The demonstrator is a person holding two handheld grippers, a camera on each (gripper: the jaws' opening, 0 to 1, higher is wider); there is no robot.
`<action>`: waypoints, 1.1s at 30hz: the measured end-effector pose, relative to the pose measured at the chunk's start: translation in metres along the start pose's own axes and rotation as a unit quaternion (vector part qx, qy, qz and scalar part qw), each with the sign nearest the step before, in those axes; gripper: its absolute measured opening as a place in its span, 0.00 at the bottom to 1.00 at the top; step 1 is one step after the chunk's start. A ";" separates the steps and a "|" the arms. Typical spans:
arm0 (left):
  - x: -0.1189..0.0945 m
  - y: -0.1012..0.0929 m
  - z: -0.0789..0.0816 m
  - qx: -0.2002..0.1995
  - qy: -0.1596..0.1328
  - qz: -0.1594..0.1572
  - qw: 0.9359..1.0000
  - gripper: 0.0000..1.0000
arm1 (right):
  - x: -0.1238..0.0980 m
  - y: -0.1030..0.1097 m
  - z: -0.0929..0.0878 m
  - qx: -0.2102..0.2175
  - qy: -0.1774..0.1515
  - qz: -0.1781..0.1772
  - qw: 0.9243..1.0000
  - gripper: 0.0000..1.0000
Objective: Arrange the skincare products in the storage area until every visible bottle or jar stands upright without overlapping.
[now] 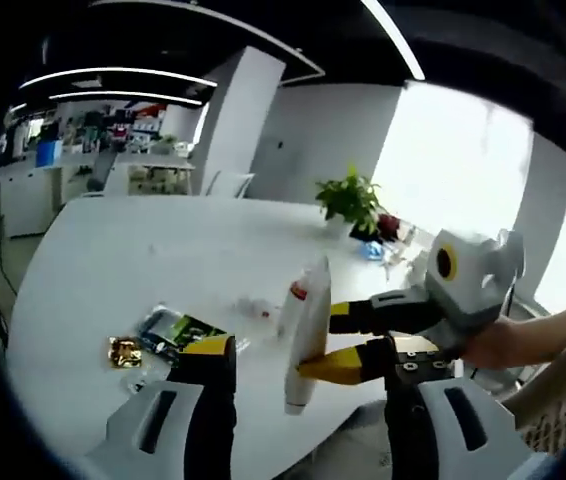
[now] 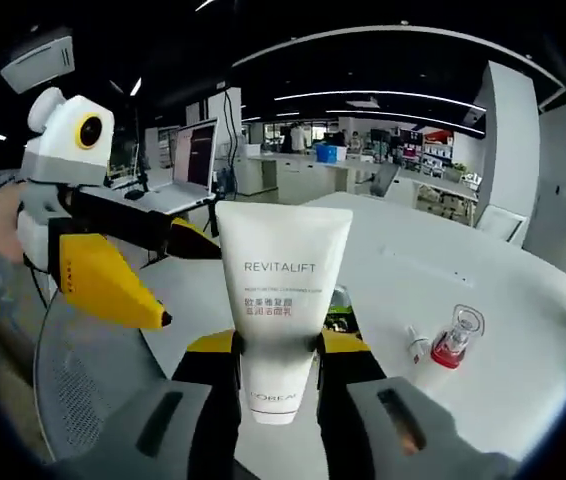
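A white Revitalift tube (image 2: 281, 300) stands cap-down between my right gripper's (image 2: 281, 346) yellow-tipped jaws, which are shut on its lower part. In the left gripper view the same tube (image 1: 303, 330) hangs above the white table's (image 1: 113, 250) near edge, pinched by the right gripper (image 1: 315, 341) coming in from the right. My left gripper (image 1: 308, 352) is open, its jaws wide apart below the tube and not touching it. It also appears to the left of the tube as the left gripper (image 2: 193, 285). A small clear bottle with a red cap (image 2: 455, 340) stands on the table.
A green and black sachet (image 1: 178, 330) and a gold packet (image 1: 123, 351) lie near the table's front edge. A small white and red item (image 2: 418, 346) lies beside the clear bottle. A potted plant (image 1: 353, 200) stands at the far side. A laptop (image 2: 191, 155) sits behind.
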State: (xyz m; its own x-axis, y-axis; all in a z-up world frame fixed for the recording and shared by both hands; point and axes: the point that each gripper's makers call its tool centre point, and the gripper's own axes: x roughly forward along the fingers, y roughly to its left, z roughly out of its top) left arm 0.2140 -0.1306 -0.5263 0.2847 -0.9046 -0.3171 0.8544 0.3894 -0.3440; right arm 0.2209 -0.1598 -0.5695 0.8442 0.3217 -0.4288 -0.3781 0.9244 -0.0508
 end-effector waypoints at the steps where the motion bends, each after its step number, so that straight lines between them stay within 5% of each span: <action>1: 0.002 -0.001 0.000 0.000 0.000 0.000 1.000 0.50 | 0.000 0.002 0.001 -0.003 0.000 0.001 1.000 0.28; 6: 0.012 -0.008 -0.004 0.018 0.014 0.000 1.000 0.47 | -0.003 0.009 0.008 -0.007 -0.009 0.005 1.000 0.28; 10: 0.018 -0.002 -0.006 0.032 0.021 0.015 0.999 0.35 | -0.003 0.015 0.008 -0.002 -0.012 0.012 1.000 0.28; 15: 0.025 -0.005 -0.008 0.051 0.034 0.009 0.998 0.35 | -0.004 0.020 0.004 -0.006 -0.005 0.018 1.000 0.28; 20: 0.026 0.000 -0.008 0.074 0.046 0.011 0.996 0.21 | -0.004 0.017 0.004 -0.013 -0.002 0.017 1.000 0.28; 28: 0.029 -0.005 -0.001 0.058 0.046 -0.014 0.997 0.08 | -0.005 0.011 0.012 -0.027 -0.001 0.010 1.000 0.29; 30: 0.028 -0.009 0.005 0.011 0.041 -0.044 0.998 0.07 | -0.009 0.009 0.017 -0.017 -0.016 0.011 1.000 0.29; 33: 0.026 -0.011 0.011 0.019 0.050 -0.071 0.996 0.06 | -0.015 0.009 0.023 -0.001 -0.034 0.023 0.999 0.30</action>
State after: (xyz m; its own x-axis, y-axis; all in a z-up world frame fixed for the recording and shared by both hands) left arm 0.2166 -0.1605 -0.5211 0.1171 -0.9274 -0.3552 0.8995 0.2506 -0.3579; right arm 0.2136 -0.1521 -0.5425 0.8499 0.3775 -0.3676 -0.4182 0.9077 -0.0345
